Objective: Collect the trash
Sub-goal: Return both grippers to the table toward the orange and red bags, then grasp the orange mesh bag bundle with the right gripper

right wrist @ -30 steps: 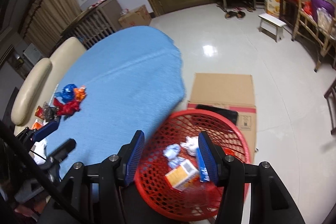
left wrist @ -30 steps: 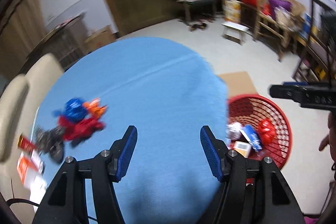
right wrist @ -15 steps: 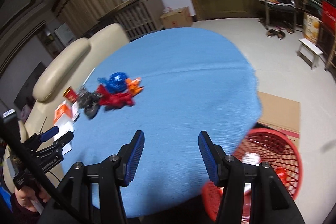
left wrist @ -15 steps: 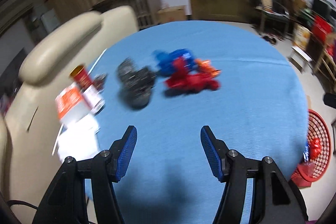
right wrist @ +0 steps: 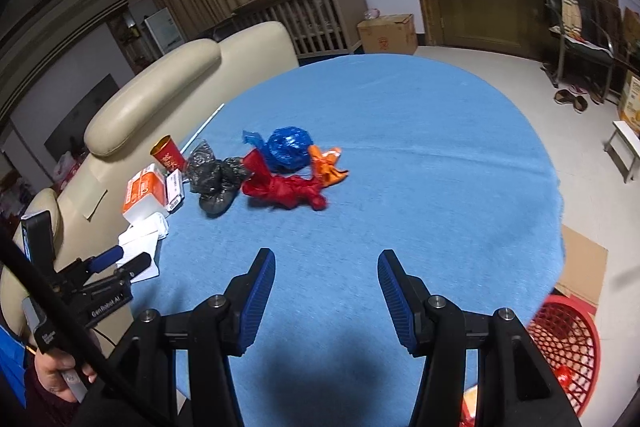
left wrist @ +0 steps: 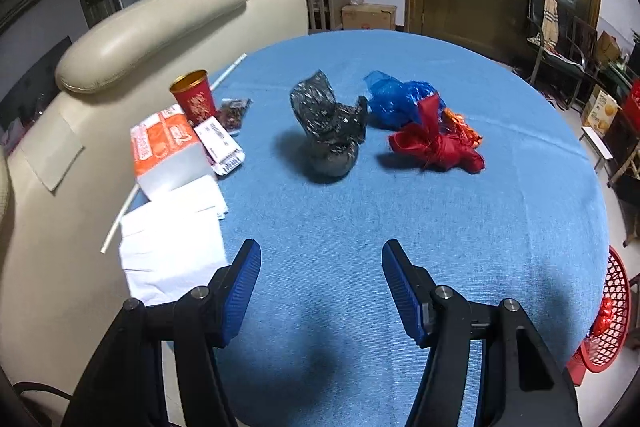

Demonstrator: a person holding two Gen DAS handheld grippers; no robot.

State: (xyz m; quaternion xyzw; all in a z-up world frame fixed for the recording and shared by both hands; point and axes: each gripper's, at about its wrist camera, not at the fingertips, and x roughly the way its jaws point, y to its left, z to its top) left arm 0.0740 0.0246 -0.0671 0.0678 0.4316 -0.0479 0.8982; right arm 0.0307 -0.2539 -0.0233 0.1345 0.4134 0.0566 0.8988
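Observation:
Crumpled trash lies on the blue round table [left wrist: 440, 247]: a black bag [left wrist: 330, 131], a blue bag [left wrist: 400, 99], a red bag [left wrist: 438, 147] and an orange wrapper [left wrist: 460, 125]. The right wrist view shows the same black bag [right wrist: 214, 179], blue bag [right wrist: 288, 149], red bag [right wrist: 284, 189] and orange wrapper [right wrist: 326, 167]. My left gripper [left wrist: 320, 287] is open and empty, short of the black bag. My right gripper [right wrist: 326, 289] is open and empty, nearer the table's front. The left gripper also shows at the left of the right wrist view [right wrist: 120, 261].
A red cup [left wrist: 194, 99], an orange-white carton [left wrist: 164, 143], white napkins [left wrist: 172, 239], a straw [left wrist: 120, 219] and small packets [left wrist: 222, 143] lie at the table's left by a cream sofa [left wrist: 132, 39]. A red basket [right wrist: 560, 351] stands on the floor at right.
Both grippers swung left, away from the red basket, and now face the trash pile on the table. Both stayed open and empty.

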